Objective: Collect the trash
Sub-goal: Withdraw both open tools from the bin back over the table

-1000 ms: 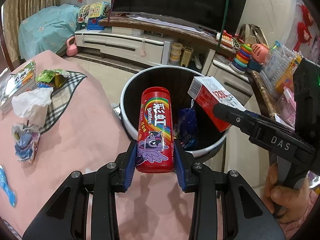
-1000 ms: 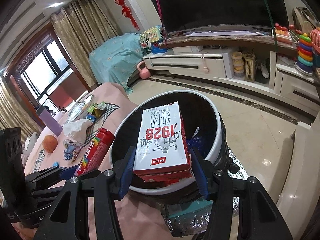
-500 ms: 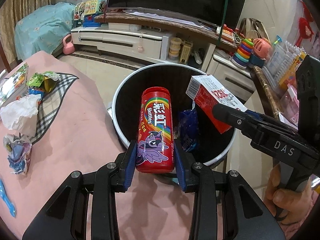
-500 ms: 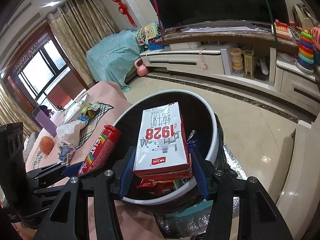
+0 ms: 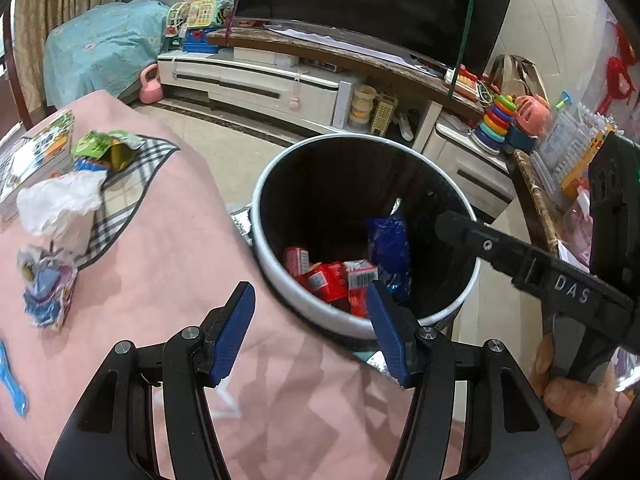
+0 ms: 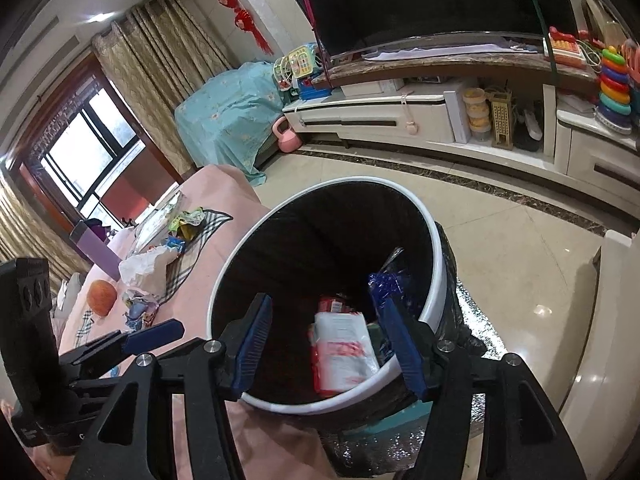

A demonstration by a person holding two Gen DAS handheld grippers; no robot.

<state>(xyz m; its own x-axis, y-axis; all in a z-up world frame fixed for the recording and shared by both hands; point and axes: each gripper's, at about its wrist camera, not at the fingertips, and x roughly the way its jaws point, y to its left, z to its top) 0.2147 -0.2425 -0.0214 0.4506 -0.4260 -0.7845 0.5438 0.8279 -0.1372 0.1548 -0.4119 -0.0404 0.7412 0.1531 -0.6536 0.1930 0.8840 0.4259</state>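
1. Over the round, white-rimmed trash bin (image 5: 472,296): left gripper (image 5: 310,330) and right gripper (image 6: 328,344), ribbed blue pads spread, jaws just opened, nothing between.
2. Red candy tube (image 5: 298,261) and milk carton (image 6: 344,344) lie inside on the black liner.
3. Left view only: crumpled tissue (image 5: 60,204) on pink cloth (image 5: 168,248). Right view only: an orange (image 6: 102,297).

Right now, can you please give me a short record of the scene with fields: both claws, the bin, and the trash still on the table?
left claw: open, empty, jaws just opened
right claw: open, empty, jaws just opened
trash bin: beside the table, black liner
in bin: red and white carton, blue wrapper
on pink tablecloth: white tissue, green wrapper, crumpled wrapper
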